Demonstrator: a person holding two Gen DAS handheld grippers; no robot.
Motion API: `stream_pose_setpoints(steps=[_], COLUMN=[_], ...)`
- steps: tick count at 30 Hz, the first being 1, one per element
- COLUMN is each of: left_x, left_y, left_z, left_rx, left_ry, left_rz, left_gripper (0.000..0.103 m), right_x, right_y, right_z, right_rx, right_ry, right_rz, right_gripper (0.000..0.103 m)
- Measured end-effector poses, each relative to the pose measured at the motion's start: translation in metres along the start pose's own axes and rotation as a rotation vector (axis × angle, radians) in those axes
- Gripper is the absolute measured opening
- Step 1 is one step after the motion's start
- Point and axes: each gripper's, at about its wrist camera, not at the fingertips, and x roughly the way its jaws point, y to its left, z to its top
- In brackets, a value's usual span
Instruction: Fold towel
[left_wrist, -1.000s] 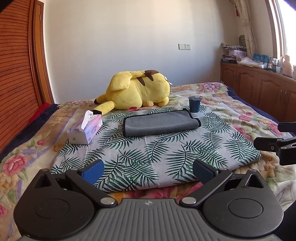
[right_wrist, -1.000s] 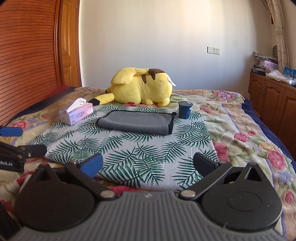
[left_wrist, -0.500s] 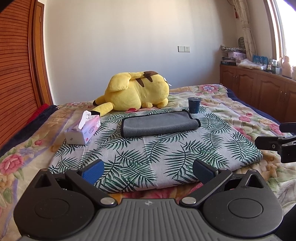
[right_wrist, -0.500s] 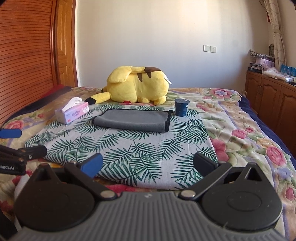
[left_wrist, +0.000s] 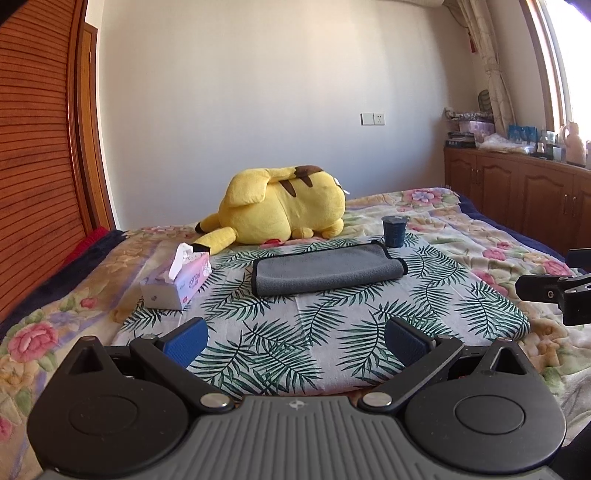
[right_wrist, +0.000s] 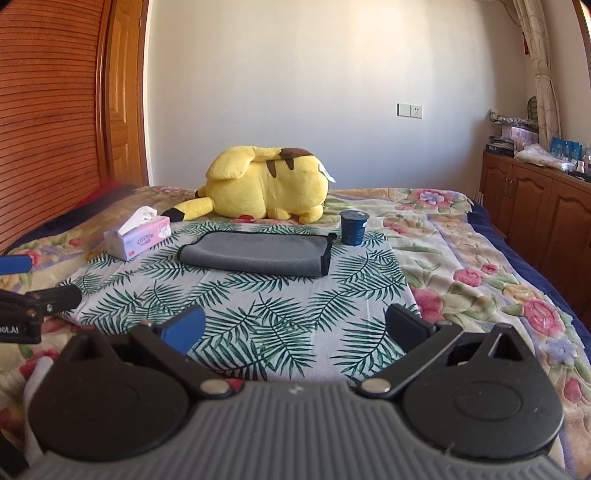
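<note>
A grey towel (left_wrist: 327, 271) with a dark edge lies folded into a long strip on a palm-leaf cloth (left_wrist: 317, 325) on the bed. It also shows in the right wrist view (right_wrist: 258, 253). My left gripper (left_wrist: 295, 341) is open and empty, well in front of the towel, near the cloth's front edge. My right gripper (right_wrist: 293, 328) is open and empty, also well short of the towel. The right gripper's fingers (left_wrist: 543, 288) show at the right edge of the left wrist view. The left gripper's fingers (right_wrist: 40, 301) show at the left edge of the right wrist view.
A yellow plush toy (left_wrist: 280, 212) lies behind the towel. A pink tissue box (left_wrist: 177, 284) stands left of it, a dark blue cup (left_wrist: 394, 230) at its far right corner. A floral bedspread (right_wrist: 480, 266) covers the bed. Wooden cabinets (left_wrist: 524, 199) line the right wall, a wooden wardrobe (right_wrist: 48, 129) the left.
Both grippers have drawn back and tilted up a little, so the towel and bed sit lower in both views. The towel has not moved. Both grippers stay open.
</note>
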Motion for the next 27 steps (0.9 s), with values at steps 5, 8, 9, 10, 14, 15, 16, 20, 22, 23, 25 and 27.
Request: stream_pose_setpoints(steps=[5,8,9,10,14,15,16,20,22,23,25,27], left_x=[-0.0017,-0.0031,-0.0036,-0.0041,-0.0060,-0.0063,-0.0068,-0.0086,-0.0091,-0.0093,-0.0093,-0.0095], left_y=[0.0006,0.0017,0.0022,0.0027,0.0030,0.0034,0.0040,0.0044,0.0046,0.0045,0.0046,0.0048], left_z=[0.0010,0.0009,0.0012,0.0015,0.0020,0.0020,0.0020,0.0026,0.0028,0.0028,0.0030,0.0029], left_rx=[-0.002,-0.009,-0.013,-0.016,-0.019,-0.021,-0.023,-0.029,-0.030,-0.029,-0.028,-0.030], left_ry=[-0.016,-0.022,-0.026,-0.030,-0.043,-0.045,-0.047,-0.057,-0.059,-0.059,-0.059,-0.060], left_rz=[-0.001,0.000,0.000,-0.001,0.004,0.004,0.004,0.006,0.005,0.006,0.006,0.006], left_gripper=[0.087,0.087,0.087,0.087,0.087,0.087,0.087,0.087,0.087,0.087,0.087,0.087], right_x=[-0.0028,-0.0030,-0.0030,-0.0033,-0.0045,-0.0049,-0.0053,-0.0068,-0.0072,-0.0069,-0.0070,-0.0072], right_y=[-0.0017,-0.0034,-0.0042,-0.0049,-0.0055,-0.0059,-0.0060,-0.0058,-0.0057,-0.0055,-0.0055,-0.0055], right_z=[-0.0001,0.0002,0.0004,0.0004,0.0001,-0.0001,-0.0002,0.0002,0.0000,-0.0001,-0.0001,0.0000], right_rx=[0.005,0.015,0.019,0.022,0.027,0.028,0.028,0.029,0.028,0.028,0.028,0.027], right_ry=[-0.027,-0.038,-0.041,-0.043,-0.054,-0.057,-0.060,-0.074,-0.077,-0.077,-0.078,-0.078], right_rz=[-0.018,-0.032,-0.035,-0.037,-0.045,-0.046,-0.050,-0.060,-0.064,-0.064,-0.065,-0.065], right_gripper=[0.103,0.103,0.103,0.103,0.103,0.103,0.103,0.103,0.103,0.103,0.103,0.103])
